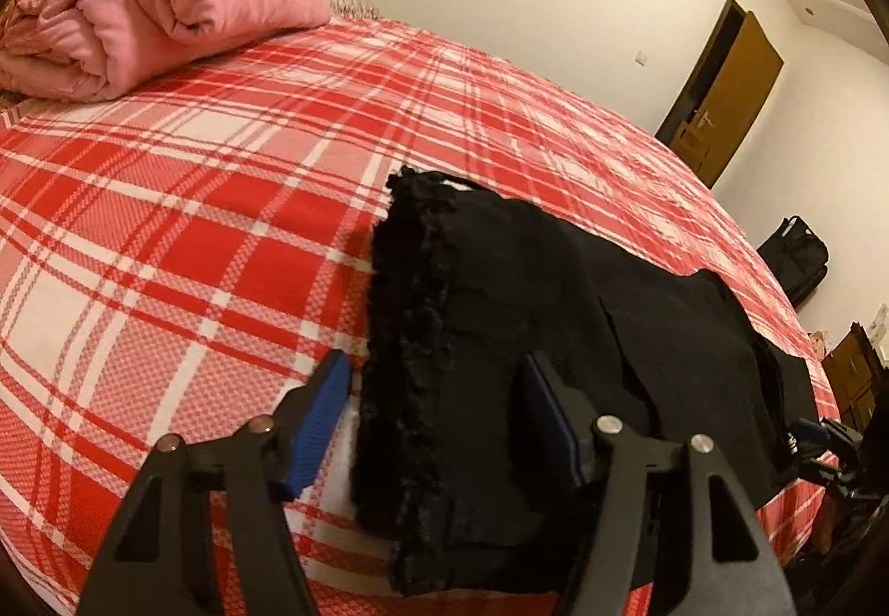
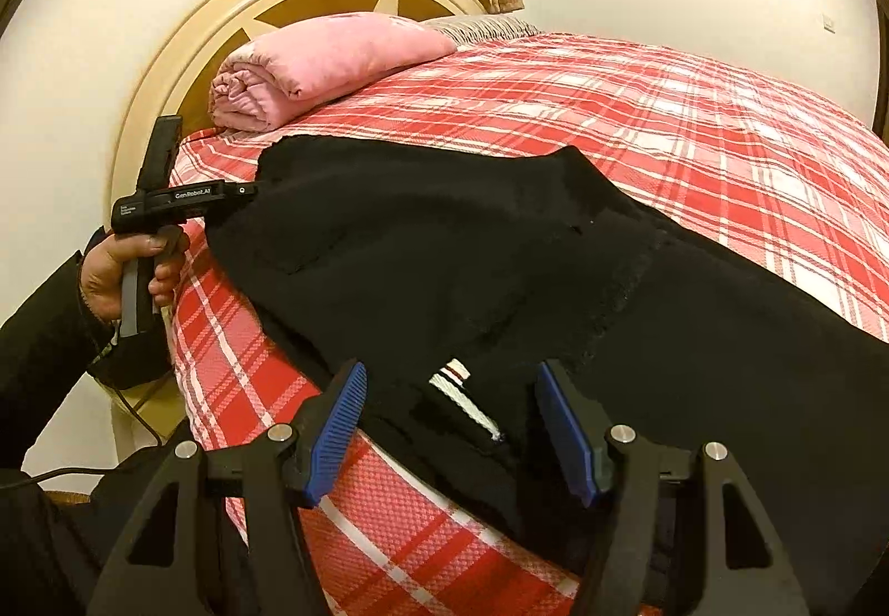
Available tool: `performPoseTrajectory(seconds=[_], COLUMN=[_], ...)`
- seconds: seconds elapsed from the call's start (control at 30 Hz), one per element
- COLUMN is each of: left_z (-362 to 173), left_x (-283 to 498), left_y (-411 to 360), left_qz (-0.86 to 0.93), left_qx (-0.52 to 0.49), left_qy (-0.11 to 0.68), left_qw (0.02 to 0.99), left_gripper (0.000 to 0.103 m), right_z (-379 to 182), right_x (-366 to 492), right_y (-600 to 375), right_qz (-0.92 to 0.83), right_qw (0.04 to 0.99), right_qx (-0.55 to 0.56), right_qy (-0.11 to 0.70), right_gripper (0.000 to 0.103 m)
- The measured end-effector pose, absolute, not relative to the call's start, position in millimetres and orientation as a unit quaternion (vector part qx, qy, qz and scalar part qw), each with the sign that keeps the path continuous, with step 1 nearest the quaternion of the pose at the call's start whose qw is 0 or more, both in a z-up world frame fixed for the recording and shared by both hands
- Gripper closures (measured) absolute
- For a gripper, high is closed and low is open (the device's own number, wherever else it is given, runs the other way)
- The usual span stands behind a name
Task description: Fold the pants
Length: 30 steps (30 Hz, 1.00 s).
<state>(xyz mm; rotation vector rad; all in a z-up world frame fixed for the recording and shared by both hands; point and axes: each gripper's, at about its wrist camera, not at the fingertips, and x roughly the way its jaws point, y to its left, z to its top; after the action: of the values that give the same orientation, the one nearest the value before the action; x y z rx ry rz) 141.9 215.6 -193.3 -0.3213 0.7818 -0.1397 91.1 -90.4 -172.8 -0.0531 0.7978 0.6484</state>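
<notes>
A red plaid bed (image 1: 194,205) is seen, broadly bare toward 12 o'clock. Black pants (image 2: 444,255) are laid along its near edge. The left gripper (image 1: 439,405) is spread around the furry hem; the right gripper (image 2: 450,416) is spread over the fabric.

My grippers (image 2: 450,424) are black with ribbed blue pads (image 2: 336,430), silver screws, white "GenRobot.AI" lettering, a grey-striped handle, and a black sleeve (image 2: 39,332) behind.

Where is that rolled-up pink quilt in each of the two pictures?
Left wrist view: the pink quilt fills the top left corner, lying on the plaid bedspread.
Right wrist view: it lies upper left of centre, against the headboard.
Shared landmark: the black pants spread across the bedspread.
</notes>
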Motion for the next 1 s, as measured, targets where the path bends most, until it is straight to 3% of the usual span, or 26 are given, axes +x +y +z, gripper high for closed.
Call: performPoseTrajectory(seconds=[0.17, 0.23, 0.33, 0.7, 1.0], left_z=[-192, -190, -186, -139, -61], left_x=[143, 142, 143, 129, 130], left_y=[214, 212, 210, 199, 99], left_qz=[-0.073, -0.100, -0.103, -0.112, -0.214], left_qx=[-0.152, -0.159, -0.160, -0.190, -0.143], left_qy=[0.382, 0.378, 0.381, 0.340, 0.308], left_qw=[0.909, 0.907, 0.905, 0.914, 0.916], left_gripper=[0.041, 0.069, 0.078, 0.086, 0.089], right_z=[-172, -173, -172, -157, -126], right_x=[89, 89, 90, 89, 84], right_y=[-94, -96, -99, -118, -176], right_qz=[0.309, 0.308, 0.306, 0.296, 0.243], right_qw=[0.873, 0.873, 0.875, 0.886, 0.913], right_qx=[-0.020, -0.017, -0.012, -0.005, 0.002], right_qy=[0.377, 0.377, 0.375, 0.356, 0.326], right_gripper=[0.038, 0.038, 0.038, 0.038, 0.038])
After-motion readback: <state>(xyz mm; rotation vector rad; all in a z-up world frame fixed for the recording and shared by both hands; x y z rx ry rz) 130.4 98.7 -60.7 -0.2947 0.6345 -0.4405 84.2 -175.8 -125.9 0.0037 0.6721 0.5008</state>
